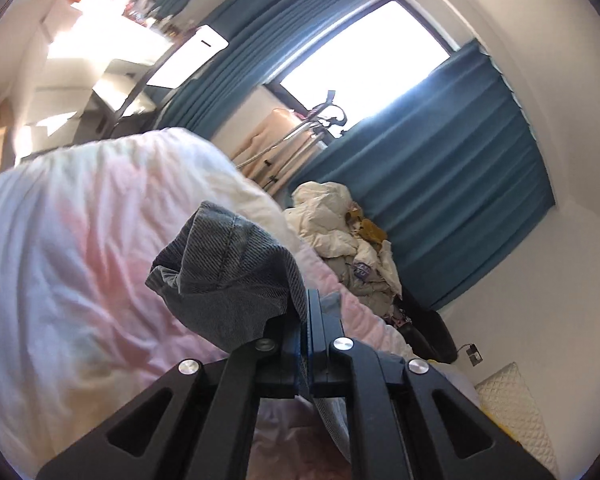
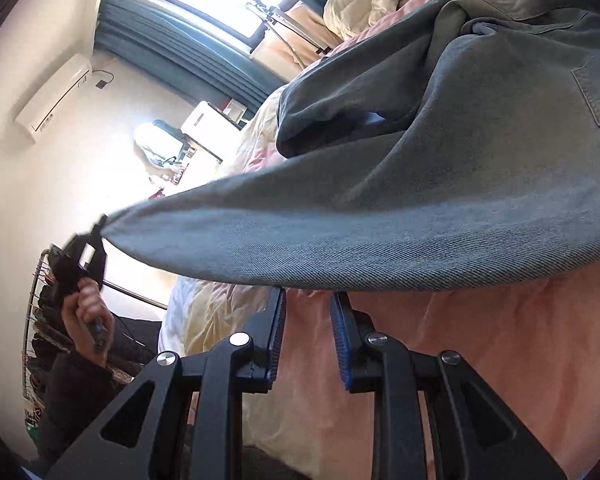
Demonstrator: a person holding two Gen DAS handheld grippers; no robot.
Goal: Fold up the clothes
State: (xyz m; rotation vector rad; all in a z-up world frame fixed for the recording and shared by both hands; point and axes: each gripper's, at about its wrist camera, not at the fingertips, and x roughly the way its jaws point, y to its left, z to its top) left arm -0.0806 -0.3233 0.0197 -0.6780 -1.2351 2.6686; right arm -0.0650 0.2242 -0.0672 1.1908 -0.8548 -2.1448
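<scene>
Denim garment [image 2: 440,184]: grey-blue jeans, stitched pocket visible at the right edge of the right wrist view, stretched above a pink-and-cream quilt [image 2: 480,360] that covers the bed. One corner of the denim runs out to a point at the far left, where the left gripper [image 2: 100,227] pinches it; a hand [image 2: 86,312] below grasps that gripper's handle. In the left wrist view the left gripper [image 1: 308,308] has its jaws pressed together on a bunched fold of the same denim [image 1: 224,264], which rises above the quilt [image 1: 80,240].

Right gripper [image 2: 308,300]: jaws parted, blue pads [image 2: 278,332] facing each other, with the lower hem of the denim just over the fingertips; whether the tips touch the cloth cannot be told, and nothing sits between the pads.

Surroundings: a heap of cream bedding and clothes [image 1: 340,220] lies at the far end of the bed, near teal curtains [image 1: 460,168] flanking a bright window [image 1: 360,48]. A wall air conditioner [image 2: 54,92] hangs on the white wall.
</scene>
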